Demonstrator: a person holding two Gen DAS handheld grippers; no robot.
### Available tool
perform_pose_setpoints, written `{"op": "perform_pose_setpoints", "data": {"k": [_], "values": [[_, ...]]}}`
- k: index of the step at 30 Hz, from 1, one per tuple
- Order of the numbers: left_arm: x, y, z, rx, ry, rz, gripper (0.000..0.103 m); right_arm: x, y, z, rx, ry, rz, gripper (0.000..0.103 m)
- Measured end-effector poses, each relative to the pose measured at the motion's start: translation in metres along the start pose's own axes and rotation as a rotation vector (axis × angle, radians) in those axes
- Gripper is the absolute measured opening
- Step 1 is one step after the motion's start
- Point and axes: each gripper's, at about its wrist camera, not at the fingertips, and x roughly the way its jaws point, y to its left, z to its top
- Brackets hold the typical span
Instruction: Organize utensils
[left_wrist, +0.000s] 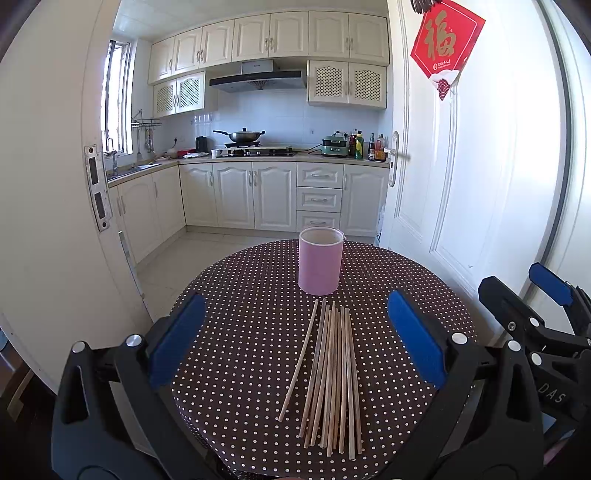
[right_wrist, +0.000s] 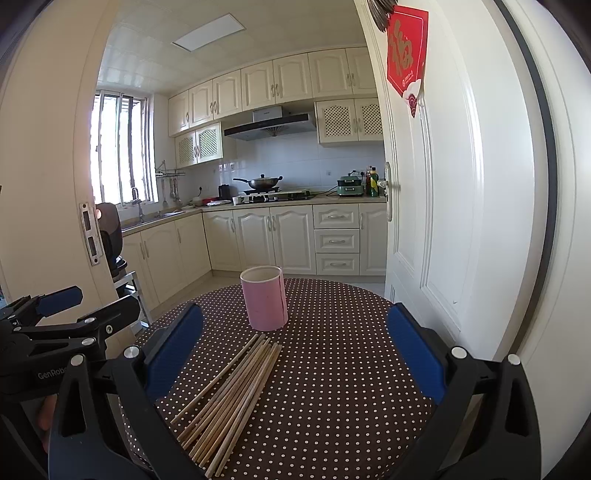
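I held both the left gripper (left_wrist: 295, 343) and right gripper (right_wrist: 295, 354) spread wide and empty, chopsticks (left_wrist: 332, 373) loose ahead for picking, pink cup (left_wrist: 320, 260) upright just beyond them

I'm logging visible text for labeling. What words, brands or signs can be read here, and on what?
"福", gold, on the red door hanging.
Small print beneath it: too small to read.
"DAS" on the right gripper body, cut off.
"GenRobo" on the left gripper body, cut off.
Bottle labels on the kitchen counter: too small.
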Motion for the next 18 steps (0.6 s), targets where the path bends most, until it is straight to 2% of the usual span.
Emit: {"op": "perform_pose_setpoints", "data": {"k": [18], "values": [[-0.0013,-0.0037,0.0020,0.008,-0.007,0.006,0.097,-0.0038,-0.0053,0.0029,0.006,0.012,0.004,0.096]]}}
